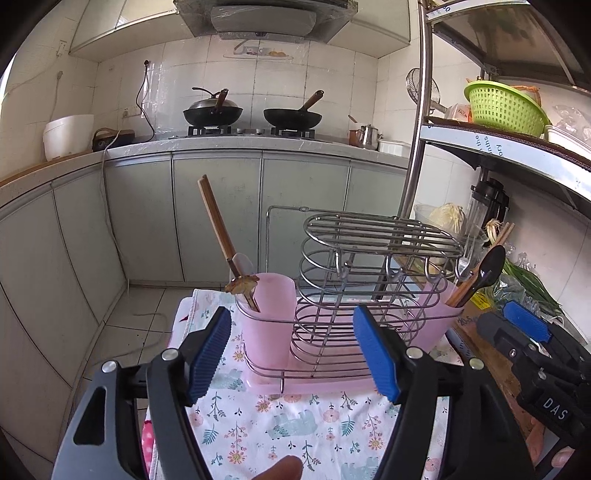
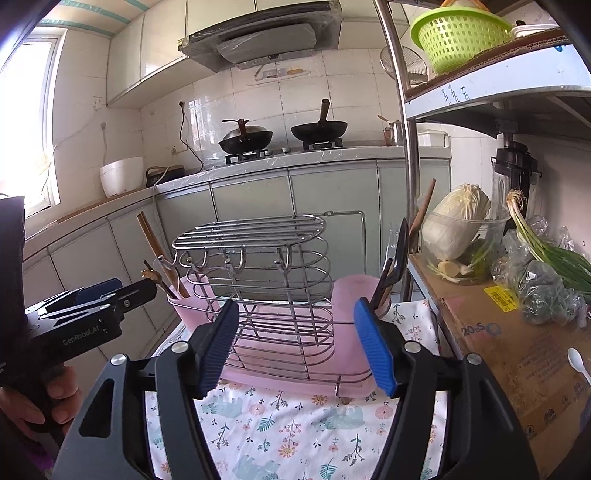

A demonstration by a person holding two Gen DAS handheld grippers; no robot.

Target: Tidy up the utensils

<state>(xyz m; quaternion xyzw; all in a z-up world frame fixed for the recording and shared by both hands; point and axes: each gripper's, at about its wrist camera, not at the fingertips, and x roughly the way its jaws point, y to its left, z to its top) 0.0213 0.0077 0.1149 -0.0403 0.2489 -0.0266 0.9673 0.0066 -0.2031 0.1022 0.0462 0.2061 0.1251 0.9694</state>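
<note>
Left wrist view: my left hand-held gripper (image 1: 291, 354) hangs open and empty before the rack (image 1: 369, 288). Chopsticks (image 1: 221, 236) lean up-left in the left cup (image 1: 269, 317), nearest it. My right hand-held gripper (image 2: 295, 345) is open too.

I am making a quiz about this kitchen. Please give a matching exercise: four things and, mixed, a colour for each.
Things:
1. basket
2. spoon
3. cup
4. tong pads

Colours:
a. pink
b. blue
c. green
d. black

Pairs: 1-c, 2-d, 3-a, 4-b
</note>
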